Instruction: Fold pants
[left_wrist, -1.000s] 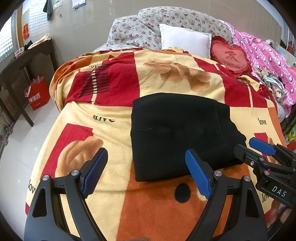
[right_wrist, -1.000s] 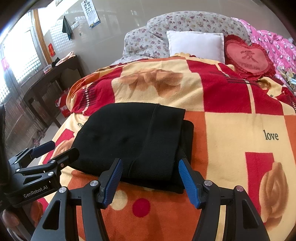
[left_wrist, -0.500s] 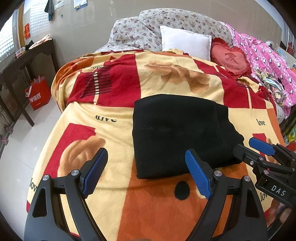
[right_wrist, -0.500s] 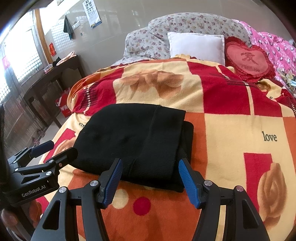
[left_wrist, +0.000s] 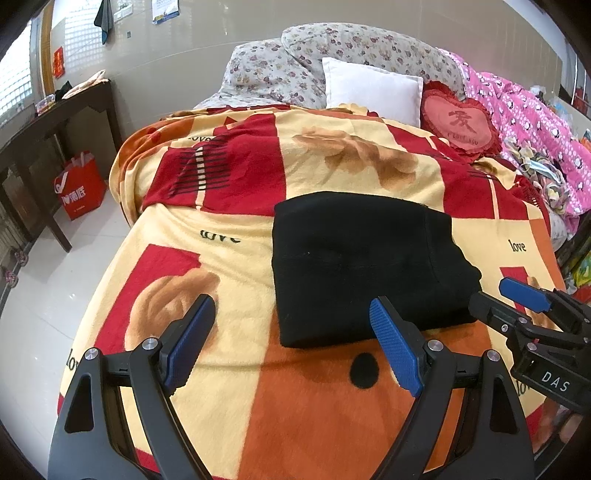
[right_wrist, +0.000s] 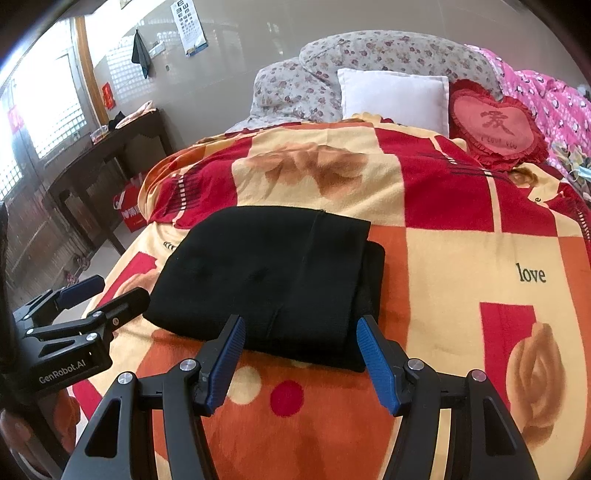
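Both grippers have drawn back slightly from the folded pants (left_wrist: 362, 266); left gripper (left_wrist: 291, 343) and right gripper (right_wrist: 301, 358) hover level, jaws spread, holding nothing, above the blanket (left_wrist: 229, 266).

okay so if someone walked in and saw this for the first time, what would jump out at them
Probably the black pants, folded into a compact block in the middle of the loud red, orange and cream blanket. Next, the two open hand-held grippers: the right hand-held gripper at the near edge of the pants, the left hand-held gripper beside it. At the head of the bed, a red heart cushion sits beside a white pillow.
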